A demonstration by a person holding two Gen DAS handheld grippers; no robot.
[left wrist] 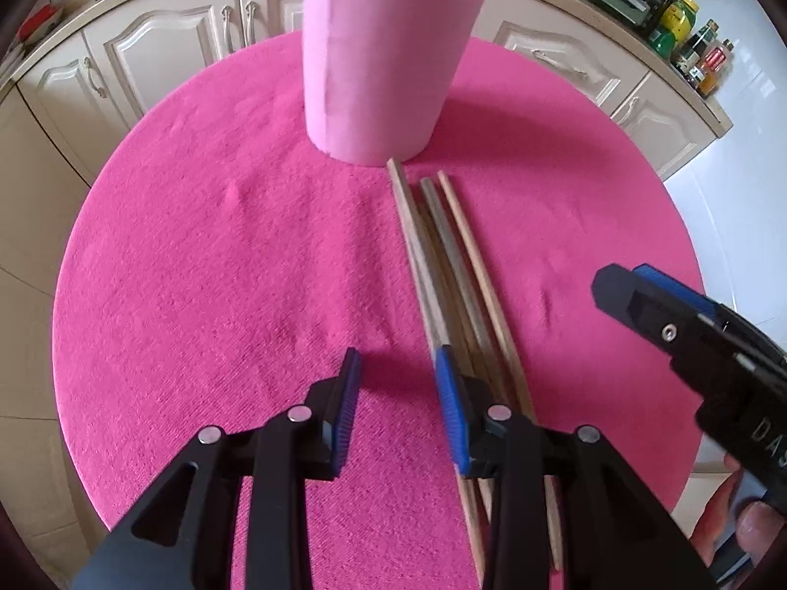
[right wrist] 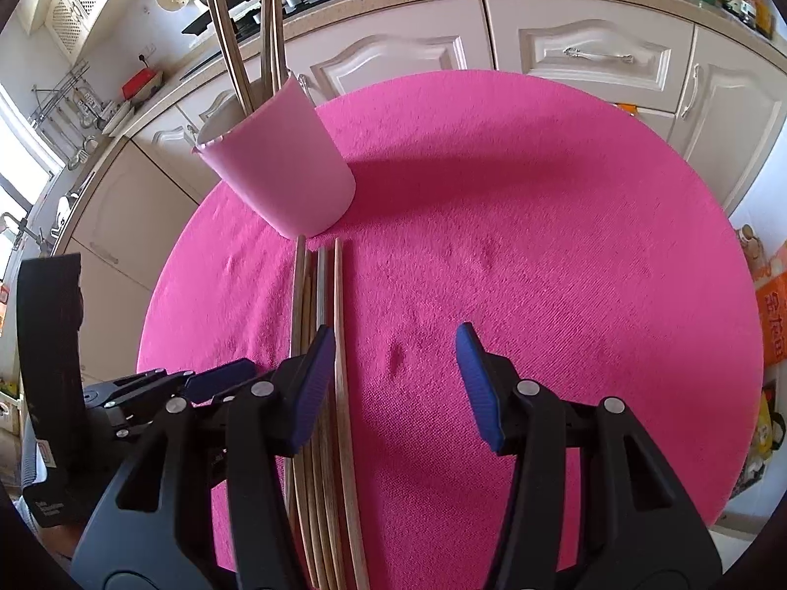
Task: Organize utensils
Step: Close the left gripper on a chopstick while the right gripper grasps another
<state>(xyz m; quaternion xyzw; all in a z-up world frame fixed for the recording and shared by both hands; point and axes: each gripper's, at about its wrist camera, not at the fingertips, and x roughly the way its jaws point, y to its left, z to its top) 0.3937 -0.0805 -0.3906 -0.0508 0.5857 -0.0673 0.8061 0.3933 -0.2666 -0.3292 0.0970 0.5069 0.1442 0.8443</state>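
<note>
Here, left gripper (left wrist: 396,378) hanging part-open, empty, beside chopsticks (left wrist: 457,265) lying on pink desk (left wrist: 221,255); right gripper (right wrist: 391,361) gaping wider, empty. Beyond, pink cup (left wrist: 378,69) holding more chopsticks (right wrist: 246,49).

Black tongs (left wrist: 396,368), blue ribbed pads (right wrist: 474,383), silver rivets

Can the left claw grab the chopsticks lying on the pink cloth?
Probably yes. The left claw is open and empty, right beside the loose chopsticks, with only bare cloth around. They lie just outside its blue finger, so it needs a small sideways shift first.
</note>
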